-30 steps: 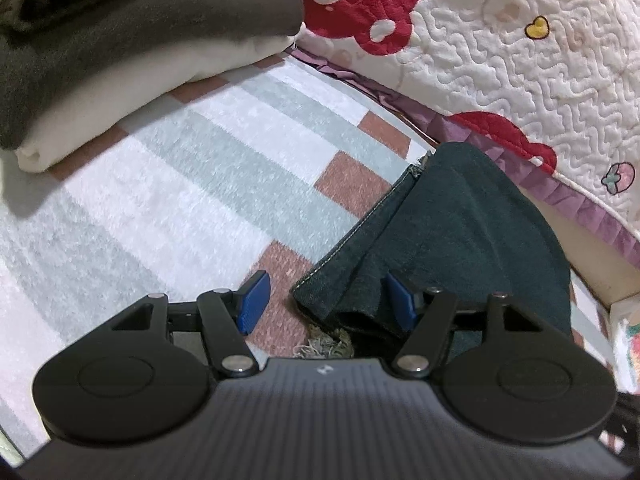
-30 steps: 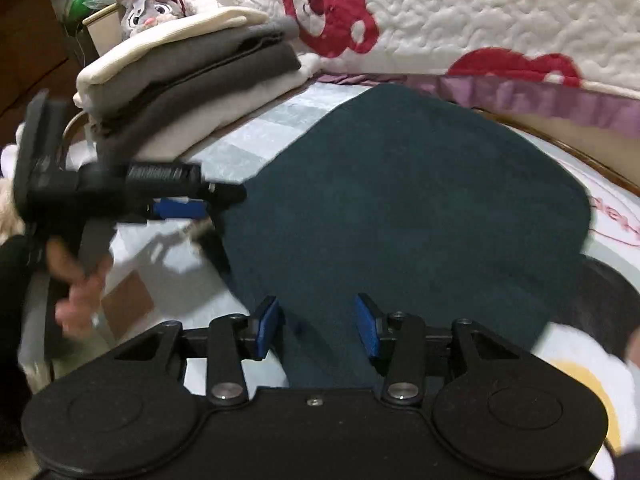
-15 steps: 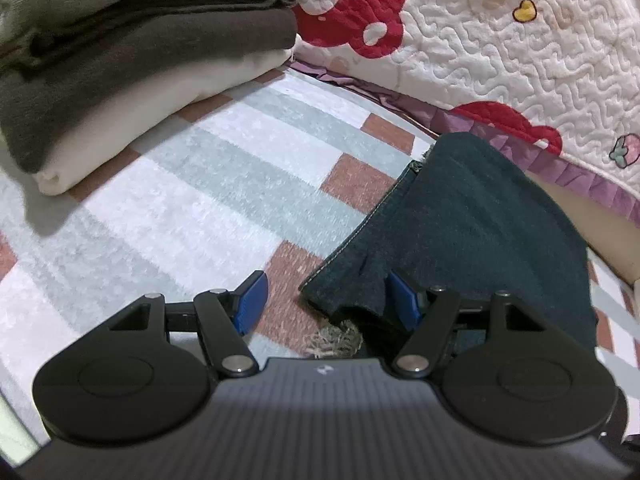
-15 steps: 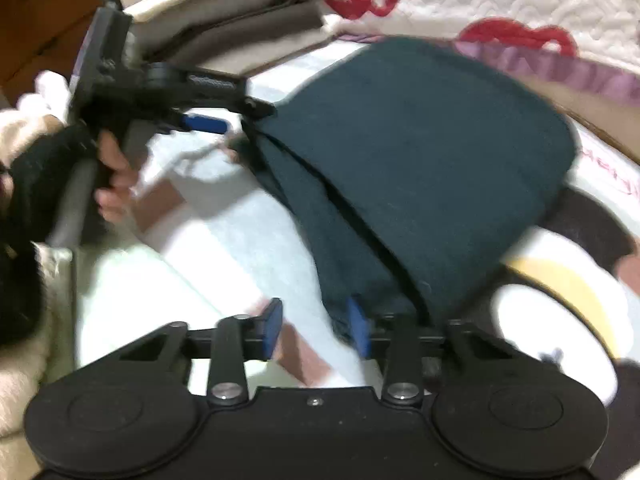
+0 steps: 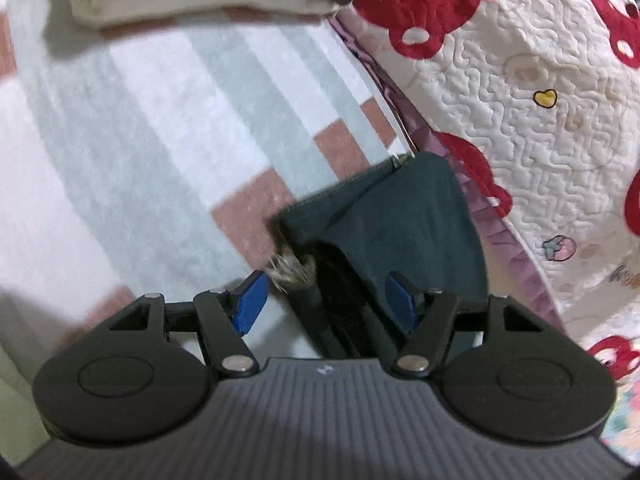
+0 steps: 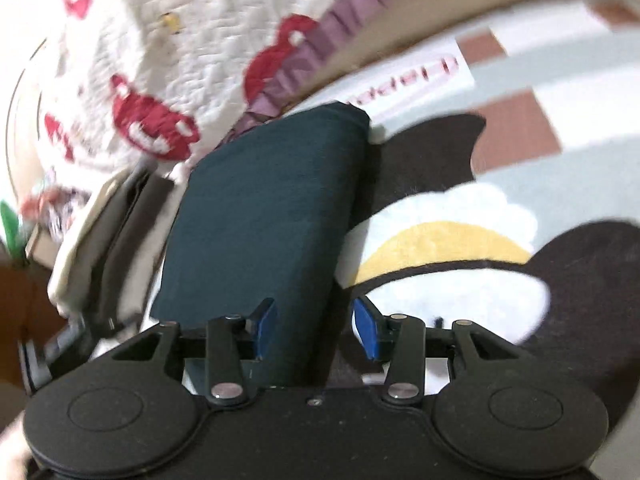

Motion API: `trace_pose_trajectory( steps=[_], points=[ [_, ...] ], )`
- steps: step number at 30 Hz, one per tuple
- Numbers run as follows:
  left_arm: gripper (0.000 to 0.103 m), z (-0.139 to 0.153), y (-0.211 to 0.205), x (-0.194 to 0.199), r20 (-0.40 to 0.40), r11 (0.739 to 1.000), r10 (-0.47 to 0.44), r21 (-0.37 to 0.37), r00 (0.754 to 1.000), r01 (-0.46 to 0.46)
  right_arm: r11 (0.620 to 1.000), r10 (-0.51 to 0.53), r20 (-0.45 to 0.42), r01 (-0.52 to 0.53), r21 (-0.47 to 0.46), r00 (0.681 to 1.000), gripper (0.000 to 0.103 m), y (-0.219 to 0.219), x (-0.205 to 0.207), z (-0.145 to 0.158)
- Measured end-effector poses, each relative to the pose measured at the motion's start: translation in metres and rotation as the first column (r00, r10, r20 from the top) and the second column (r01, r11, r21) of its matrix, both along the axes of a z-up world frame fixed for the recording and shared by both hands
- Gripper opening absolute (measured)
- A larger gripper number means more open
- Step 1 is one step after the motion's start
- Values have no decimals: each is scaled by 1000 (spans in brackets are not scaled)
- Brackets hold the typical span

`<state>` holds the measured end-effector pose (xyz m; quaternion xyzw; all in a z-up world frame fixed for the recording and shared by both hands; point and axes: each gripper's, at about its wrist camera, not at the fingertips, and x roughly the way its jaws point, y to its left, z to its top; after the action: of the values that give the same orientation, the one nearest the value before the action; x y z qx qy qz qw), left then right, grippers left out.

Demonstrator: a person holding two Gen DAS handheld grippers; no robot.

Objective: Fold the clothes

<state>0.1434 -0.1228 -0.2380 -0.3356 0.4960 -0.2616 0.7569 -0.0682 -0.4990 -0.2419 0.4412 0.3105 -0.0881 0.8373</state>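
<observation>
Your left gripper (image 5: 323,300) and right gripper (image 6: 314,326), fingers spread, each straddle the folded dark garment (image 6: 264,216), running lengthwise straight ahead.

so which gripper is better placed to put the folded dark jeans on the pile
Probably the left gripper. Its open jaws straddle the folded jeans, and the folded pile lies straight ahead. The right gripper is also open around them, but the pile sits off to its left.
</observation>
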Motion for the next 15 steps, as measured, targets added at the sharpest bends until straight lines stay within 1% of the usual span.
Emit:
trace_pose_trajectory(
  steps=[4, 7, 8, 9, 10, 12, 15],
  points=[
    [64, -14, -13, 3, -61, 995, -55, -87, 997, 50, 995, -13, 6, 12, 95, 1000, 60, -7, 21, -20],
    [62, -24, -21, 1, -97, 995, -23, -95, 995, 14, 989, -10, 32, 5, 145, 999, 63, -8, 29, -27],
    [62, -25, -22, 0, -99, 995, 7, -95, 995, -16, 986, -10, 40, 4, 164, 999, 64, -8, 30, -28],
    [59, -25, -22, -1, -102, 994, 37, -95, 994, -47, 982, -12, 48, 3, 189, 999, 64, -8, 32, -31],
    [56, -26, -23, -1, -99, 993, 62, -91, 993, -71, 978, -14, 57, 2, 211, 998, 64, -8, 34, -33],
    [54, -23, -27, -2, -55, 995, 74, -63, 996, -78, 972, -16, 74, -1, 234, 997, 64, -6, 39, -36],
    [53, -19, -34, -4, 12, 996, 90, -22, 996, -90, 981, -10, 100, -10, 196, 995, 66, -6, 53, -36]
  ],
)
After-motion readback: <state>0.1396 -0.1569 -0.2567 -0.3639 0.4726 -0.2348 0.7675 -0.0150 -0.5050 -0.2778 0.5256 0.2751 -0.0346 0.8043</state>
